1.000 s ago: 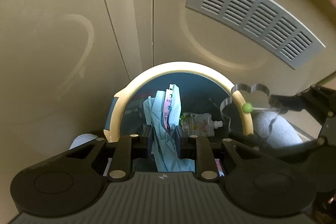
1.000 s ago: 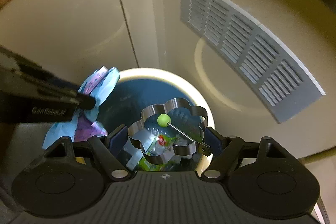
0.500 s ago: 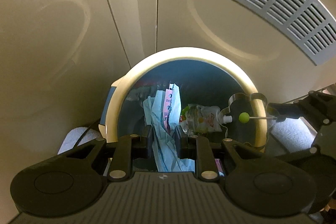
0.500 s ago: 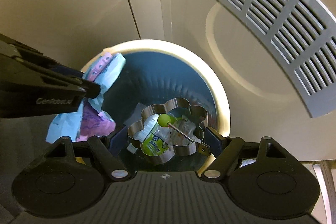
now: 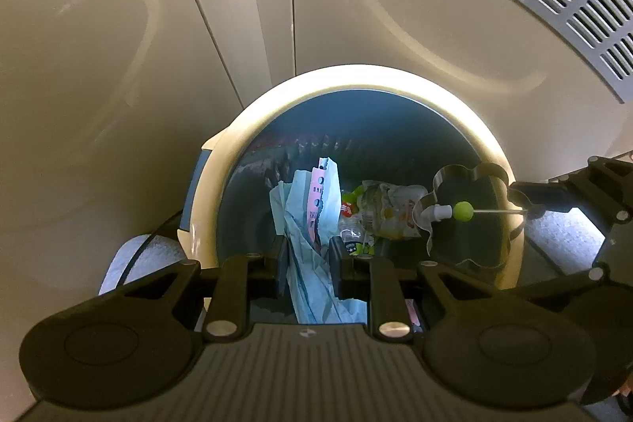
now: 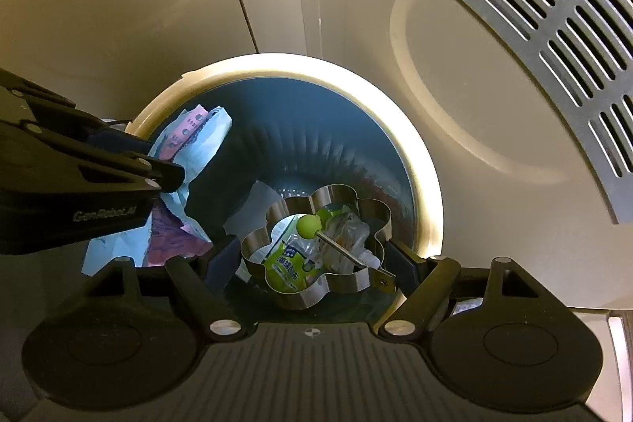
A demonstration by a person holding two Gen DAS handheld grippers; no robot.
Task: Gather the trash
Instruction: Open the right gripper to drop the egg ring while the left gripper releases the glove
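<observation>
A round trash bin with a cream rim (image 5: 237,129) (image 6: 429,176) and dark blue inside stands below both grippers. My left gripper (image 5: 306,256) is shut on a crumpled light-blue and pink wrapper (image 5: 312,216) (image 6: 198,137) and holds it over the bin's left side. My right gripper (image 6: 312,258) is shut on a flower-shaped metal ring mould (image 6: 316,252) (image 5: 467,216) with a green-knobbed handle (image 6: 308,224), over the bin's right side. A crushed pouch with a white spout (image 5: 383,204) (image 6: 292,256) lies in the bin.
A beige panelled wall (image 5: 118,46) rises behind the bin, with a grey slotted vent grille (image 6: 534,6) at the upper right. A pale grey mat or cloth (image 5: 130,260) lies on the floor left of the bin.
Both grippers have moved forward and lower over the bin, so the bin opening looks larger. Each keeps hold of its item.
</observation>
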